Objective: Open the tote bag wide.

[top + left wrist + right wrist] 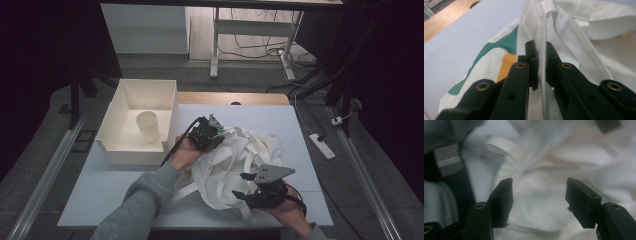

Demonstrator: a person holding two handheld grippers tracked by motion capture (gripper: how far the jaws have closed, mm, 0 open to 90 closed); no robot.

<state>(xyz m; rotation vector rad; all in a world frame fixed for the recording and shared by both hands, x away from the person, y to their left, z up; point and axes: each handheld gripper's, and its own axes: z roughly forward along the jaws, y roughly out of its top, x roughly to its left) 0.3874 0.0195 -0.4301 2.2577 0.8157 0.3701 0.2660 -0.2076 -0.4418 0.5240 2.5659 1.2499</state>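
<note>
A crumpled white cloth bag point(240, 160) with long straps lies in a heap on the table's middle. Green and orange print shows on the bag point(504, 57) in the left gripper view. My left gripper point(216, 131) sits at the heap's upper left, shut on the bag's hemmed edge point(543, 50), which runs up between the two pads. My right gripper point(243, 186) is at the heap's near edge, jaws open. In the right gripper view, its wide-apart fingertips point(504, 192) frame blurred white fabric point(539, 207) without pressing on it.
A white open box point(116, 145) stands at the left of the table, with a cream cup point(148, 126) upright inside. A loose strap point(182, 191) trails toward the near edge. The table point(100, 190) has bare white surface at the left front and the far right.
</note>
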